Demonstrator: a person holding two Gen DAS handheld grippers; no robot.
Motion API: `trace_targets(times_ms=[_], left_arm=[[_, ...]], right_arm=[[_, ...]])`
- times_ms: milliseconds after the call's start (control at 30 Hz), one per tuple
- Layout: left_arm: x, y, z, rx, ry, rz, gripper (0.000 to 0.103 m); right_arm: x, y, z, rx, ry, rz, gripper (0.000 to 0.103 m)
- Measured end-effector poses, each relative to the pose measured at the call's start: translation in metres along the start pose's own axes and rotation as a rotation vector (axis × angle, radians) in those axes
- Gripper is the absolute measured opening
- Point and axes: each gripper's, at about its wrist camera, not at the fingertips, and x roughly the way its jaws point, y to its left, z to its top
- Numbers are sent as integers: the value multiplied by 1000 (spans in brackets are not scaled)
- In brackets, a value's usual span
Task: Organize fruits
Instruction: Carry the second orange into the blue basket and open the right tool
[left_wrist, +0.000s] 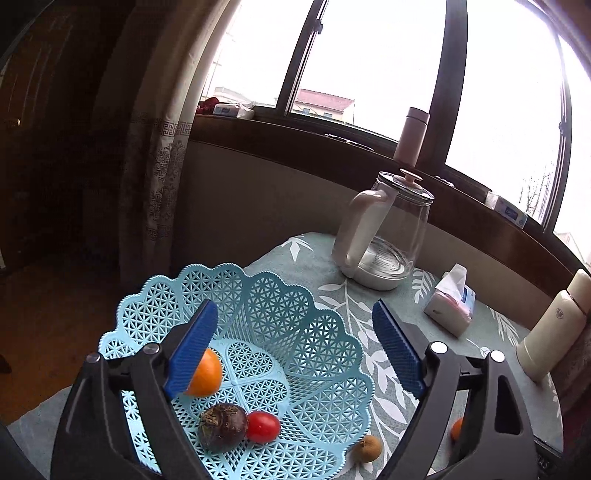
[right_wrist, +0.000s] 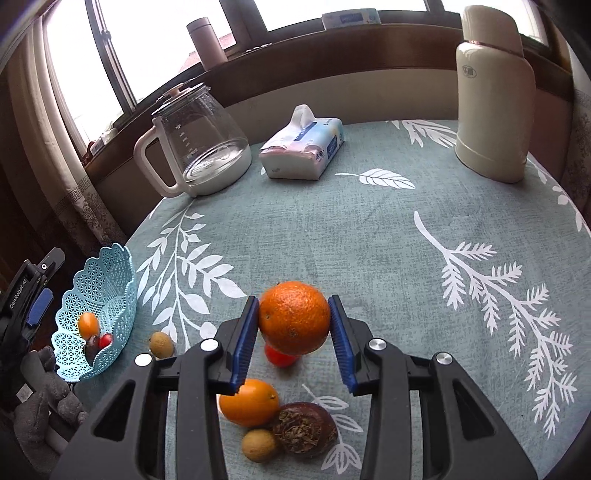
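The right gripper (right_wrist: 293, 334) pinches a large orange (right_wrist: 294, 317) between its blue pads, the jaws pressed against the fruit's two sides, holding it above the surface (right_wrist: 332, 229), which is covered by a grey-green cloth printed with white leaves. Below the held orange, a red cherry tomato (right_wrist: 279, 357) shows partly, and nearer the camera lie a smaller orange citrus (right_wrist: 248, 403), a dark brown water chestnut (right_wrist: 305, 430) and a tan longan (right_wrist: 259, 445), clustered close together. Another longan (right_wrist: 161, 344) rests just beside the light blue lattice basket (right_wrist: 96, 295) at the left edge of the surface.

The left gripper (left_wrist: 295, 347) hovers over that basket (left_wrist: 306, 332) with its jaws spread wide and nothing between them. Inside the basket sit a small orange citrus (left_wrist: 207, 373), a water chestnut (left_wrist: 222, 427) and a cherry tomato (left_wrist: 263, 426), the last two touching. Farther back on the surface stand a glass kettle (right_wrist: 201, 147), a tissue pack (right_wrist: 301, 149) and a cream thermos (right_wrist: 493, 96).
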Motion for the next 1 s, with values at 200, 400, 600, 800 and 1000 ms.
trace_targets(times_ms=[200,400,600,800,1000], left_arm=[[-12,13,8,-10,-72,63,95],[-16,28,8,-6,-108,148,95],[-21,48,9,-34,-139,204,98],[-27,67,11,-79,-175,258,99],[-26,80,11,-121,-179,286,99]], right_arm=[[-11,39,8,-74,-30,48,39],[-13,87,8,-156,-33,112,39],[-6,129,3,-230,-10,176,39],[4,161,-4,-284,16,220,39],[14,181,-12,-317,46,252,39]])
